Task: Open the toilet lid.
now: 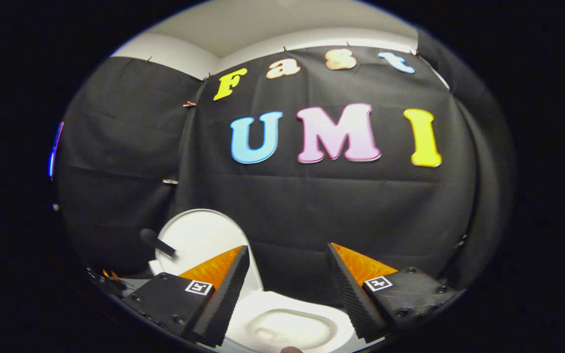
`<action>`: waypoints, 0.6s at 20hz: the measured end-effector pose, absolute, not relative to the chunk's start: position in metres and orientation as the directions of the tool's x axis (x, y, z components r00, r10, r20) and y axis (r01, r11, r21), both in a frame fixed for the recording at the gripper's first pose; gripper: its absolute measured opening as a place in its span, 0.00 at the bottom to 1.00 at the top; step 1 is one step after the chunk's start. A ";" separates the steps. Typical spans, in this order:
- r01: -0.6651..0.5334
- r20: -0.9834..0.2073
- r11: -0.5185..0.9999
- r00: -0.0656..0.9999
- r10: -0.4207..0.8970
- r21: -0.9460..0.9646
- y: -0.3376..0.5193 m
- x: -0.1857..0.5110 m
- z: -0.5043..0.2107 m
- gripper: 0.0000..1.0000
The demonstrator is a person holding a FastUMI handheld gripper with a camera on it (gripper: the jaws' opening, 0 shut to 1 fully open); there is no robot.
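- Tongs were wide open, w/ a broad gap betw. the two fingers and nothing held in it.
- Both fingers pointed fwd toward the black cloth booth wall; each finger carried a small square marker on its top face.
- Toilet lid was white, rounded, and already raised. It stood upright or nearly so, just in front of the cloth wall, beyond and partly behind the left finger.
- Left finger overlapped the lid's lower right part in the view; couldn't tell if they touched.
- Toilet seat was white, w/ an oval opening, and lay low betw. the two fingers and below them, running toward the right finger.
- A dark rod-like handle w/ a rounded end crossed the lid's left edge at a slant; couldn't tell what it belonged to.
- Some dark clutter w/ small orange bits sat low beside the left finger's base; too small to make out.
- Pale wall or ceiling showed above the cloth's top edge, where small clips held the cloth up.
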State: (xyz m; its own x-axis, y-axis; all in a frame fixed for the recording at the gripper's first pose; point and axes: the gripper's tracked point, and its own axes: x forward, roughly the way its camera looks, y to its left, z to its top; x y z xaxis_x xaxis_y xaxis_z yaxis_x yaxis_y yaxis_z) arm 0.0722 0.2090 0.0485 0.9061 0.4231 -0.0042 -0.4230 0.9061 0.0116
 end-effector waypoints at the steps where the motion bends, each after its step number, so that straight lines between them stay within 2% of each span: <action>1: -0.369 0.011 0.929 0.929 0.370 -0.032 0.180 0.071 0.045 0.98; 4: -0.229 0.022 0.968 0.973 0.232 -0.103 0.108 0.061 0.026 0.97; 8: -0.056 0.017 0.996 0.998 0.057 -0.073 0.033 0.046 0.005 0.97; 12: -0.012 0.042 0.998 0.999 0.015 -0.062 0.015 0.048 0.001 0.97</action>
State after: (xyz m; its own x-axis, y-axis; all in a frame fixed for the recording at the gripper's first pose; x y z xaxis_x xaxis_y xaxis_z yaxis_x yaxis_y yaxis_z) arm 0.0481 0.0146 0.0008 0.9990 0.0148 0.0423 -0.0122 0.9980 -0.0617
